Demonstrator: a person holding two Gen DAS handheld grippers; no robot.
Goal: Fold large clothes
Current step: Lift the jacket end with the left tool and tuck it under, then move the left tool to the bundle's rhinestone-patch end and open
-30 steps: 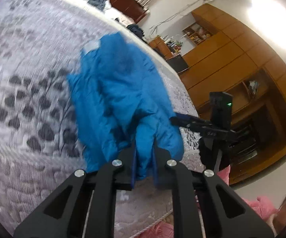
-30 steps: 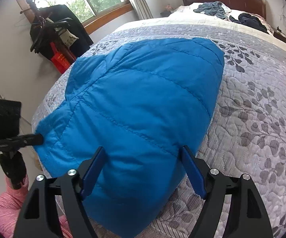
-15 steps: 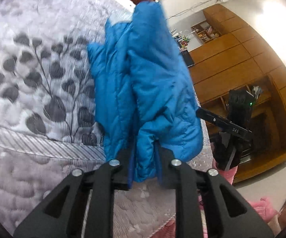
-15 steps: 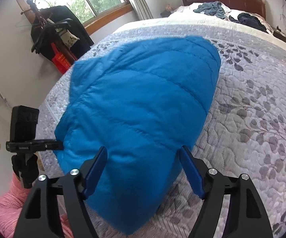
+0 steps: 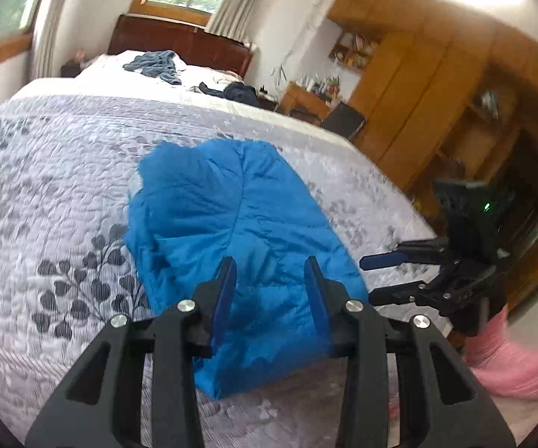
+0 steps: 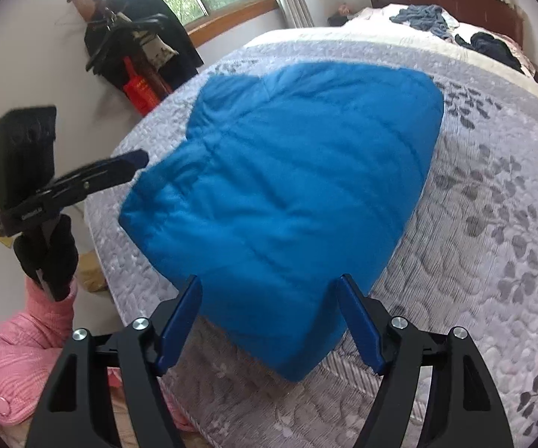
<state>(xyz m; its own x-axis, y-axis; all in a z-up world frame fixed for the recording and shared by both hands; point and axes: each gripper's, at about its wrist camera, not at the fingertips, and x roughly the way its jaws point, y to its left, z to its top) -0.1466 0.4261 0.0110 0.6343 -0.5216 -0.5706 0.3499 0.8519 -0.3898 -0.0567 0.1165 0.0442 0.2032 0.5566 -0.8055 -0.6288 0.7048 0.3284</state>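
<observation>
A blue quilted puffer jacket (image 5: pixel 239 231) lies folded on the grey leaf-patterned bedspread (image 5: pixel 52 194), near the bed's front edge. My left gripper (image 5: pixel 269 283) is open, its blue-padded fingers apart just above the jacket's near end, holding nothing. In the right wrist view the same jacket (image 6: pixel 298 186) fills the middle, and my right gripper (image 6: pixel 269 313) is open with its fingers wide on either side of the jacket's near corner. The right gripper (image 5: pixel 392 276) also shows at the right of the left wrist view, and the left gripper (image 6: pixel 112 171) at the left of the right wrist view.
Crumpled dark clothes (image 5: pixel 156 65) lie near the wooden headboard (image 5: pixel 179 43). Wooden cabinets (image 5: pixel 418 86) stand right of the bed. A coat rack with dark garments (image 6: pixel 134 37) stands by the window. A pink sleeve (image 6: pixel 18 358) shows beside the bed edge (image 6: pixel 127 298).
The left gripper was shut on the jacket and lifting it; it has let go and opened, and the jacket now lies flat. The right gripper stayed open and drew back slightly.
</observation>
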